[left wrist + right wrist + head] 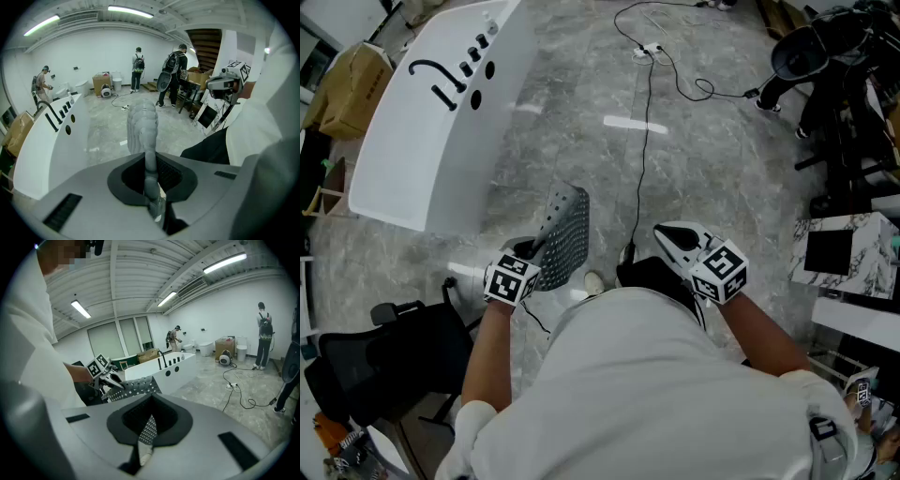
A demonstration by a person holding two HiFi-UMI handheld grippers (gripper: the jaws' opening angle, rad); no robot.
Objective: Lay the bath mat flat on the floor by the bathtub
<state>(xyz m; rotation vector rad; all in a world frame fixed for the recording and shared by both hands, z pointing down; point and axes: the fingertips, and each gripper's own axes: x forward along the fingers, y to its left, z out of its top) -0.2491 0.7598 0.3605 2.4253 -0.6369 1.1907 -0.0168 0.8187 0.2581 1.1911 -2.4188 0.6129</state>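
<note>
- The left claw [528,255] is clamped on one edge of the grey perforated bath mat [565,232]. In the left gripper view the mat runs edge-on between the jaws.
- The mat sticks up and away from that claw, curled and not laid flat, above the grey marbled floor [581,122].
- The white bathtub [412,159] with black fittings stands near the mat, to the left in the head view.
- The right claw [675,239] is apart from the mat, off to its right. Its jaws are drawn together with nothing between them.
- A black cable [642,159] trails across the floor between the two claws.
</note>
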